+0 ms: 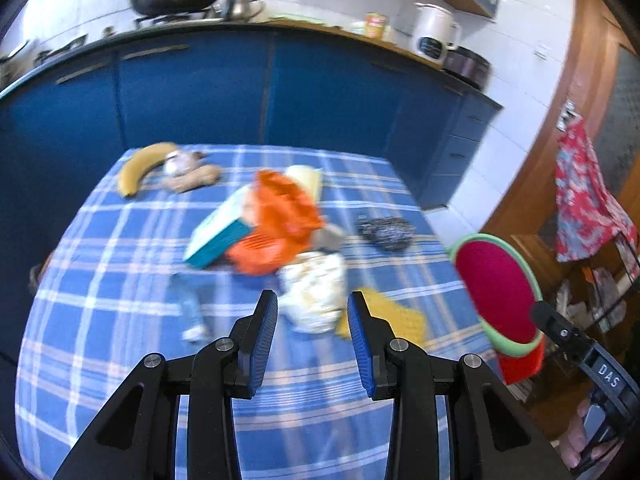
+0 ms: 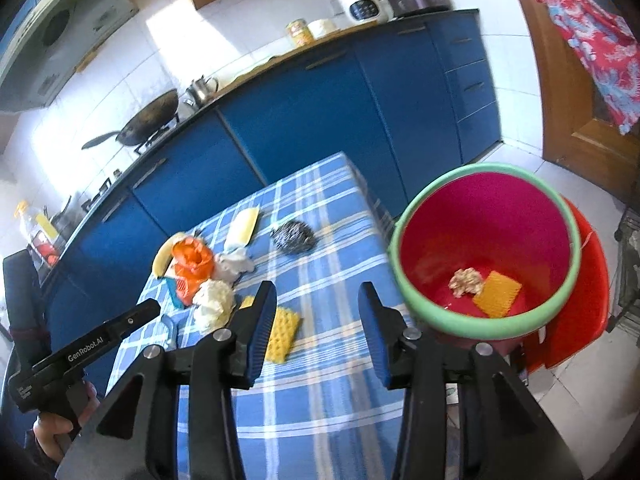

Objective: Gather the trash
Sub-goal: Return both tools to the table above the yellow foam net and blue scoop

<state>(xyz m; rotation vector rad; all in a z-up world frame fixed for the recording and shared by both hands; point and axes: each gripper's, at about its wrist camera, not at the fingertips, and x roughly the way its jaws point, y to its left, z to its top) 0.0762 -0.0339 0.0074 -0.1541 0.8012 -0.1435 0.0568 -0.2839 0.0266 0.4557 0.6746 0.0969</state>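
Right view is showing inside the bin (image 2: 486,216): one paper wad (image 2: 465,281) and one sponge (image 2: 497,294) lying at the bottom; left view is only catching the bin's rim beside the counter (image 1: 120,320). Left view is showing one white wad (image 1: 314,294), one sponge (image 1: 394,316), one orange bag (image 1: 286,208), one scourer (image 1: 386,231) and one banana (image 1: 144,166) sitting on the counter. Left tool (image 1: 313,334) and right tool (image 2: 316,330) are both gaping wide, holding nothing.
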